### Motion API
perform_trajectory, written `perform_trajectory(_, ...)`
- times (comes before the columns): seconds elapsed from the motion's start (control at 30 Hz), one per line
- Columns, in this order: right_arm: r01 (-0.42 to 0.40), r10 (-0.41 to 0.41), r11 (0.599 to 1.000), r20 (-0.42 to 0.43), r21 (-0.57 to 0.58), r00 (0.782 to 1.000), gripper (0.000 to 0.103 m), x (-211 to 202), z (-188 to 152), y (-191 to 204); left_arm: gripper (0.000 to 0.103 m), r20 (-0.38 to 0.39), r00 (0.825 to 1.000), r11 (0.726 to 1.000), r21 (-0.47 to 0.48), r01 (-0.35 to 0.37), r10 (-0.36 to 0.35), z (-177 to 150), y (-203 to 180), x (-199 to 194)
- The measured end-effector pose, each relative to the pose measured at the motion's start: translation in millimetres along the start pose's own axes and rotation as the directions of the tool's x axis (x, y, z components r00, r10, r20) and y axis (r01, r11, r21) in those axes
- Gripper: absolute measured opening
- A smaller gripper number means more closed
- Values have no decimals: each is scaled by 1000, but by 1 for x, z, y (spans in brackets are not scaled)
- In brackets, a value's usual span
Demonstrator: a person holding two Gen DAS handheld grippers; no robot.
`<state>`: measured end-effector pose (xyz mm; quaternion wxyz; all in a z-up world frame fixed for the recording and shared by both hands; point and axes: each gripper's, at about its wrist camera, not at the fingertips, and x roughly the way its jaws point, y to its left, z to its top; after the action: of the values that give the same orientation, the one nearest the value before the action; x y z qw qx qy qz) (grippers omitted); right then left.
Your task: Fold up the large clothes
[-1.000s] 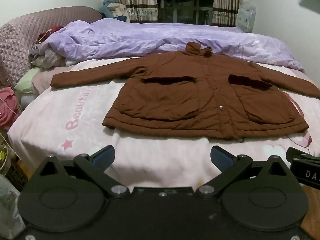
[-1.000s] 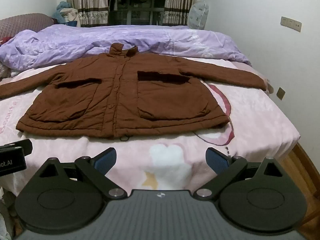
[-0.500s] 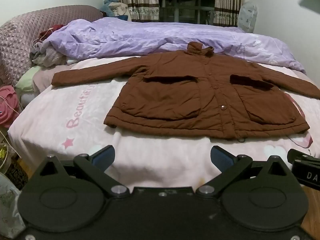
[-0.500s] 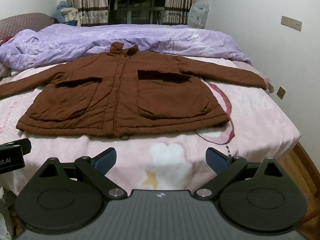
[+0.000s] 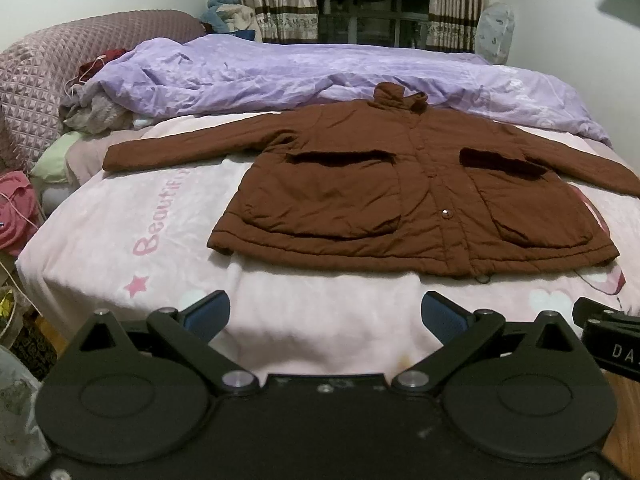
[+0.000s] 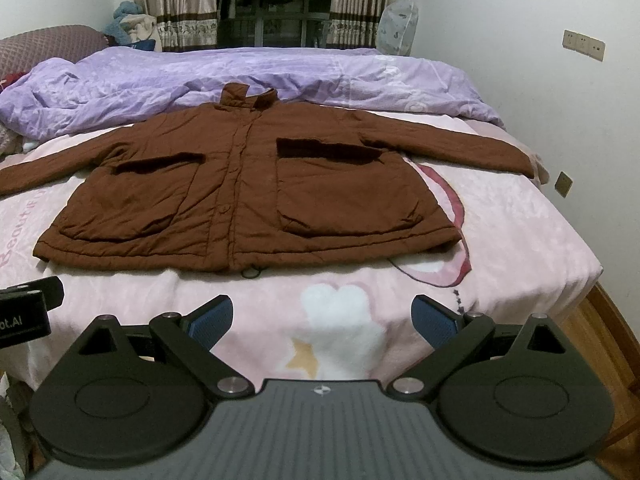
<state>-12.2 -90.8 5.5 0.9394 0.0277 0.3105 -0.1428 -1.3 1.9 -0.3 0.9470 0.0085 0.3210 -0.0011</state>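
Looking down the bed [image 5: 120,240], I see the brown jacket [image 5: 400,200] laid flat, front up, buttoned, sleeves spread to either side, collar toward the purple duvet [image 5: 280,76]; I judge that layout lets each sleeve be folded inward. Neither gripper touches it: my left gripper [image 5: 326,316] and right gripper [image 6: 322,316] both hang spread wide and empty, short of the hem. The pink sheet reads "Beautif…", the rest hidden; the other gripper's body shows "DA" in one view, "ot.AI" in the other.
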Motion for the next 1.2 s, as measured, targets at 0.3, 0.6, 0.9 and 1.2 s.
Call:
perform_trajectory(0.3, -1, 1, 1000, -1, 1, 1000, 103, 0, 0, 0, 103, 0, 1000, 1000, -1, 1, -1, 1, 0, 0)
perform_trajectory(0.6, -2, 2, 1000, -2, 0, 1000, 103, 1, 0, 0, 103, 1, 1000, 1000, 0, 0, 0, 1, 1, 0)
perform_trajectory(0.9, -2, 2, 1000, -2, -2, 1000, 103, 1, -3, 2, 103, 2, 1000, 1000, 0, 0, 0, 1, 1, 0)
perform_trajectory(1.2, -5, 5, 1000, -2, -2, 1000, 103, 1, -4, 3, 103, 4, 1000, 1000, 2, 1, -1, 2, 1, 0)
